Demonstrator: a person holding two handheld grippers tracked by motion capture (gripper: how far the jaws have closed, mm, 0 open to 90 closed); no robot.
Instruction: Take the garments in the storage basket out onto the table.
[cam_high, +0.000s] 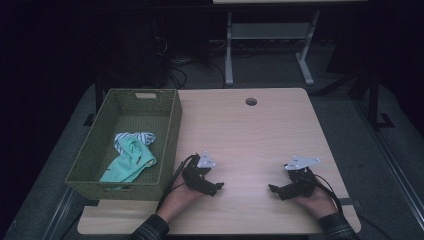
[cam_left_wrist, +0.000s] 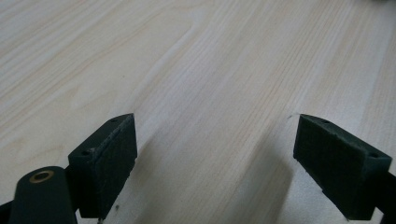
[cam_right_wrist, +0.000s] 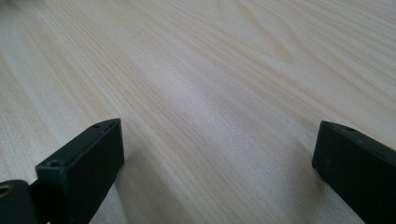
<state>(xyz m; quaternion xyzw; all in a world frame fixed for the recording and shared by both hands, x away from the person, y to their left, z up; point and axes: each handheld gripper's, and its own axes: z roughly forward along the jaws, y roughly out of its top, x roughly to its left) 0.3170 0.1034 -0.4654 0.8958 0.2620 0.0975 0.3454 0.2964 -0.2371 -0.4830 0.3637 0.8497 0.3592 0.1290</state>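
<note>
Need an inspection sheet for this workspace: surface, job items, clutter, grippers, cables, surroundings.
Surface: light wood table, bare in the middle, round hole near the far edge.
Job's things: green woven basket at the table's left, holding a mint cloth and a striped cloth.
Clutter: nothing seen.
Grippers: left gripper and right gripper rest low over the table, facing each other, both open, nothing between the jaws.
Cables: one trails from each gripper; more lie on the floor beyond the table.
Surroundings: dark room, grey floor, white frame behind.
</note>
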